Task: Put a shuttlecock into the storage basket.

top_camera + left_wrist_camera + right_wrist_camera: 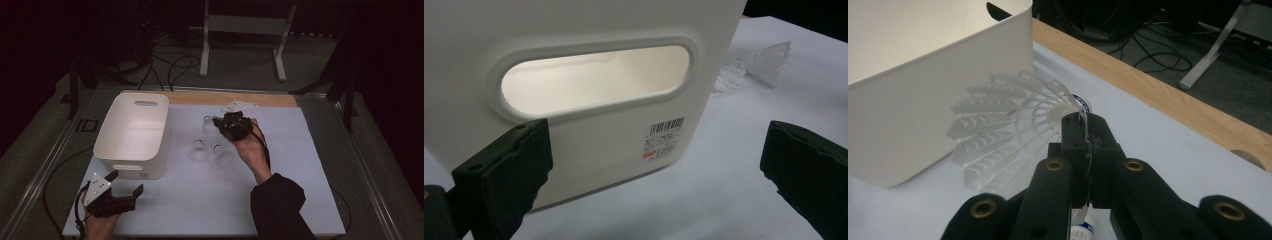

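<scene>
We see the white plastic bin (131, 134), smooth-walled with slot handles, at the left of the pale table mat (300, 200). Our left gripper (123, 187) rests near the mat's front corner, just before the bin's near wall, jaws spread wide and holding nothing. Our right gripper (218, 123), hand tilted toward the bin, has its jaws clamped on the ribbed skirt edge of a white plastic shuttlecock (1008, 135) just beside the bin's right wall; its long axis lies roughly level, skirt fanning toward the bin. Two more shuttlecocks (198, 150) lie on the mat nearby.
</scene>
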Action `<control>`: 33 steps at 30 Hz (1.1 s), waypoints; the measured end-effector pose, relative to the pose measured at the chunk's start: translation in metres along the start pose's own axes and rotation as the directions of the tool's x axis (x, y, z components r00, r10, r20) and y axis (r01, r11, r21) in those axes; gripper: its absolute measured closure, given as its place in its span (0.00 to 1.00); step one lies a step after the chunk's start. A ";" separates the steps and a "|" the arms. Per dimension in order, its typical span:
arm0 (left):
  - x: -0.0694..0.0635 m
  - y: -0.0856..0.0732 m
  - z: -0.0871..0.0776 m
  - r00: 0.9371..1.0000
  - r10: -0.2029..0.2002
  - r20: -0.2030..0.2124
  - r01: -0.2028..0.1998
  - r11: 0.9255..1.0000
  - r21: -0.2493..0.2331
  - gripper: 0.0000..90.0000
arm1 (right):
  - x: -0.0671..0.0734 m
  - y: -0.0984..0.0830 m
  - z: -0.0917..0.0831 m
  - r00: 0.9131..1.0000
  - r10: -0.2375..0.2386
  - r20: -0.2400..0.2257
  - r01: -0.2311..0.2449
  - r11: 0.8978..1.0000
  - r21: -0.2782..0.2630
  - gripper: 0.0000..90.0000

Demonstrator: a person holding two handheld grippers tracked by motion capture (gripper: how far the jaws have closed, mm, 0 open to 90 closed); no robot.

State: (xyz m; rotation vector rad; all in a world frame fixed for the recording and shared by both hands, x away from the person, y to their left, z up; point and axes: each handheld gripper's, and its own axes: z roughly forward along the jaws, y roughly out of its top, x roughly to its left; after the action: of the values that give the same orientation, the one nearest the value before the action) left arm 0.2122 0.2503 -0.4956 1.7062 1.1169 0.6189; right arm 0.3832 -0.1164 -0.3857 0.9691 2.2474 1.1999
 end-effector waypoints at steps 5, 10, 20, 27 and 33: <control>0.000 0.000 0.000 1.000 0.001 0.001 -0.001 1.000 0.002 0.01 | 0.001 0.002 0.003 1.000 -0.007 -0.001 0.007 1.000 -0.007 0.99; 0.001 -0.001 0.001 1.000 0.003 0.001 -0.003 1.000 0.006 0.01 | 0.002 0.007 0.006 1.000 -0.008 -0.008 0.008 1.000 -0.010 0.99; 0.002 0.000 0.002 1.000 -0.004 0.012 0.004 1.000 0.000 0.01 | 0.008 0.020 0.011 1.000 -0.025 -0.015 0.025 0.999 -0.020 0.99; 0.002 0.000 0.002 1.000 -0.005 0.012 0.005 1.000 0.001 0.01 | 0.011 0.030 0.014 0.999 -0.036 -0.017 0.035 0.999 -0.024 0.99; 0.001 0.000 0.001 1.000 -0.004 0.010 0.004 1.000 -0.001 0.01 | 0.010 0.036 0.016 0.999 -0.028 -0.028 0.028 0.999 -0.026 0.99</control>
State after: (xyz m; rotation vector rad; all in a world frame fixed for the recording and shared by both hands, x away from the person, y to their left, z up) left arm 0.2135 0.2507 -0.4960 1.7037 1.1129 0.6080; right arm 0.4003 -0.0863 -0.3642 0.9135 2.2544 1.2345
